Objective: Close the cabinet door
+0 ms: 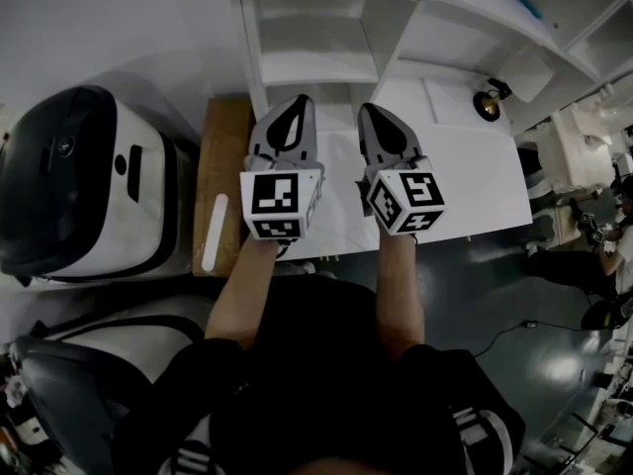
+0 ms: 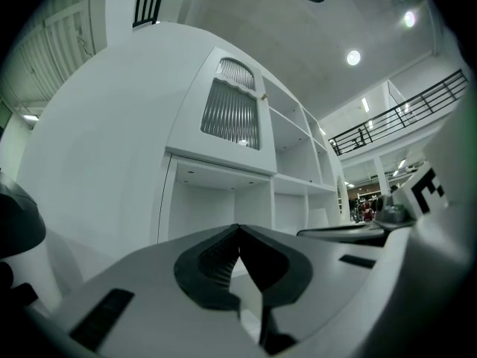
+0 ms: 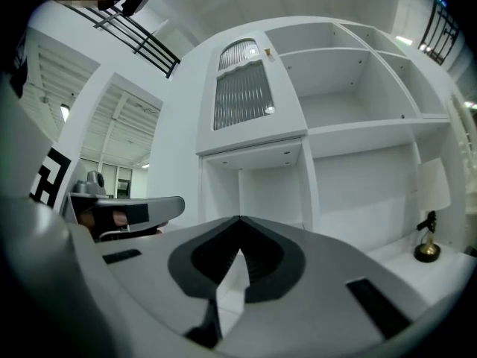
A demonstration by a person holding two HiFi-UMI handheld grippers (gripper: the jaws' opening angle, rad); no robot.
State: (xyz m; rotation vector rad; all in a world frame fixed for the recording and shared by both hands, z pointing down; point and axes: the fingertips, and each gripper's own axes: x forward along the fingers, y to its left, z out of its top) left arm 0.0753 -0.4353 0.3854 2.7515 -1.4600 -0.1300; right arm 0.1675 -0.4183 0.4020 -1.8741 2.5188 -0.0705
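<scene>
A white cabinet (image 1: 326, 28) with open shelves stands in front of me on a white counter (image 1: 465, 176). High on it is a ribbed-glass door (image 2: 232, 112) (image 3: 242, 92) with a small knob (image 3: 267, 52); it looks flush with the cabinet front. My left gripper (image 1: 299, 99) (image 2: 238, 228) and right gripper (image 1: 368, 109) (image 3: 239, 219) are held side by side over the counter, pointing level at the low open compartment. Both are shut with nothing between the jaws. Neither touches the door, which is well above them.
A black and white machine (image 1: 89, 181) stands at the left, next to a wooden board (image 1: 223, 181). A small gold and black lamp (image 1: 488, 102) (image 3: 427, 248) sits on the counter at the right. Cables lie on the dark floor (image 1: 534, 344).
</scene>
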